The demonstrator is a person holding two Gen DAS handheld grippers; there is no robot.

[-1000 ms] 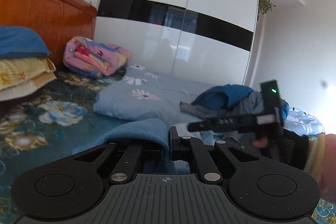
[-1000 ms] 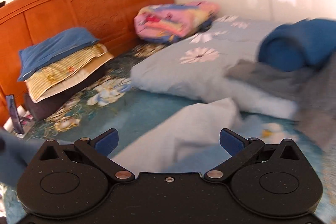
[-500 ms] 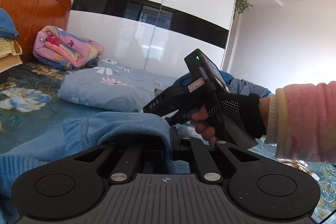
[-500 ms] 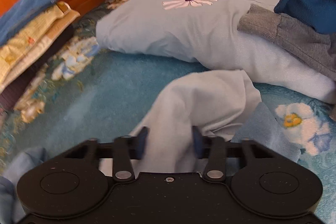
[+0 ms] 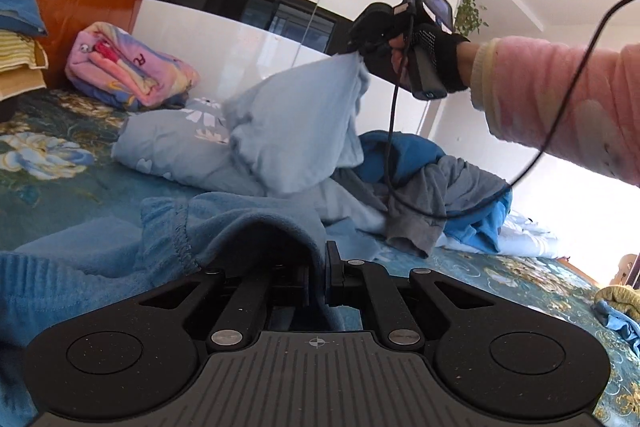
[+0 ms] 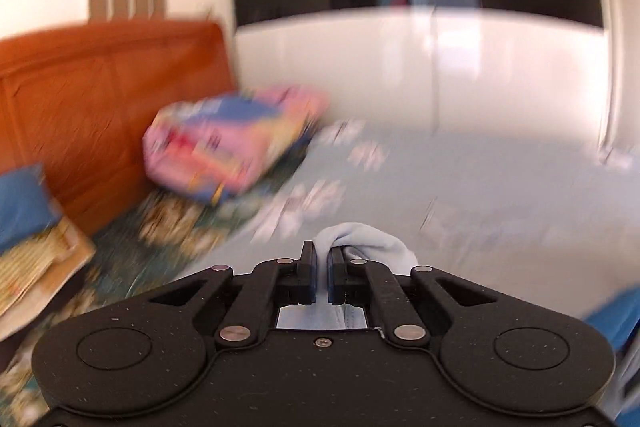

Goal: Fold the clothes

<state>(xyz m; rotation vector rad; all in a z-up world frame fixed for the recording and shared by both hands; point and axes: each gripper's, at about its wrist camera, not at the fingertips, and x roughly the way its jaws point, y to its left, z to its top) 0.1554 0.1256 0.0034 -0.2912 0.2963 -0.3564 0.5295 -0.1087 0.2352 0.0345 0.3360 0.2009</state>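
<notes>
Garment (image 5: pixel 296 131) of pale blue fleece stretches between the two tools, low at the near left and high at the far right. At the left, the left gripper (image 5: pixel 318 279) sits near the bed (image 5: pixel 60 195), its jaws pressed together on a thicker, ribbed blue fold of the same cloth that humps over the fingers. From there the fabric's long axis climbs up and to the right. At its top, the right gripper (image 6: pixel 322 277) is raised well above the bed in a gloved hand (image 5: pixel 424 47), jaws clamped on a bunched corner; that view is blurred. The cloth looks soft, limp and matte, sagging in a loose pouch between the grips. Judging from this, the next move depends on pulling the two ends apart along that diagonal. Beyond lies a tangled heap of clothes (image 5: pixel 436 187), grey and deep blue.
</notes>
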